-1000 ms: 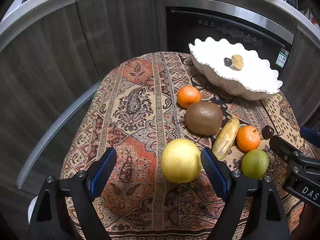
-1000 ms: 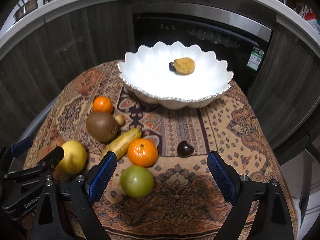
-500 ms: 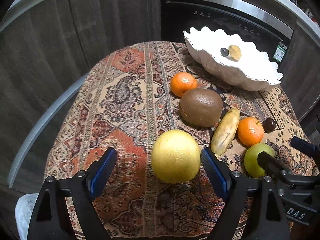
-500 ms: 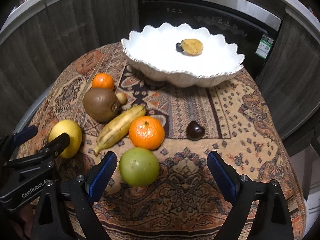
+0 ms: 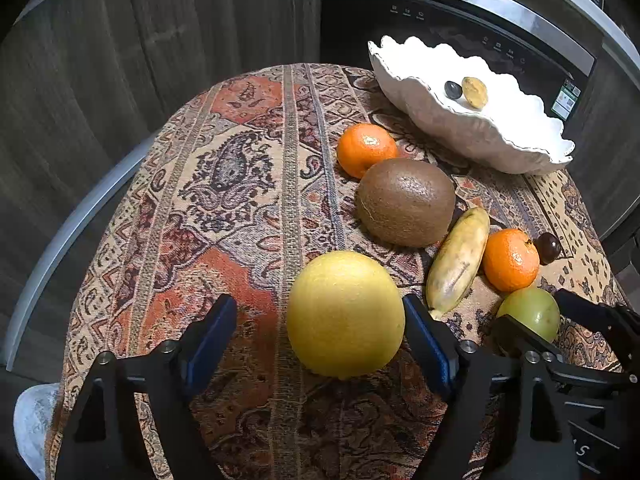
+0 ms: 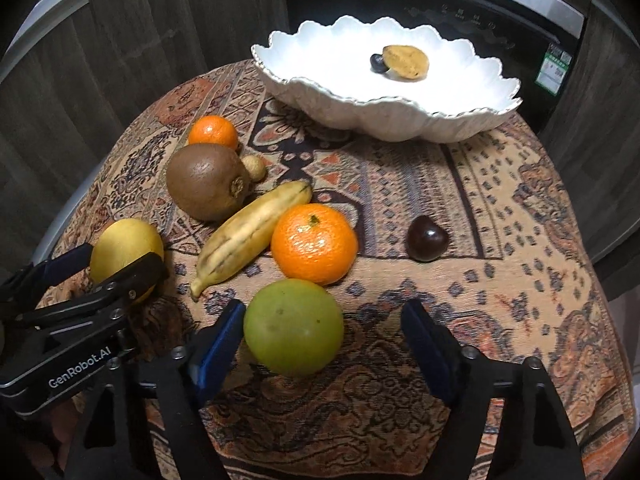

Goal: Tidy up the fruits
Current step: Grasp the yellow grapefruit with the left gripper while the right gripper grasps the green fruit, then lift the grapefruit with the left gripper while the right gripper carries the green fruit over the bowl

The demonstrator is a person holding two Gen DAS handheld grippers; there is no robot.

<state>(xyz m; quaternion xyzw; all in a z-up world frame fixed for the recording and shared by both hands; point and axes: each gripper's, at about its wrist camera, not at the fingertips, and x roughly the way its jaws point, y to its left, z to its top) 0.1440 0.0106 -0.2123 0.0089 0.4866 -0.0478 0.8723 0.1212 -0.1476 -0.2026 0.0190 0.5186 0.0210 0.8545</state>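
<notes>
My left gripper is open around a big yellow citrus, which sits against its right finger on the patterned cloth; it also shows in the right wrist view. My right gripper is open around a green round fruit, which lies close to its left finger. Beyond lie a banana, two oranges, a brown kiwi, a small tan fruit and a dark plum. The white scalloped bowl holds a tan fruit and a dark berry.
The small round table is covered by a patterned cloth and drops off on all sides. Dark wood cabinets and a black oven front stand close behind the bowl. The two grippers sit side by side at the near edge.
Both grippers have moved forward and down towards the table. The yellow citrus now sits between the left fingers and the green fruit between the right fingers. No fruit has moved.
</notes>
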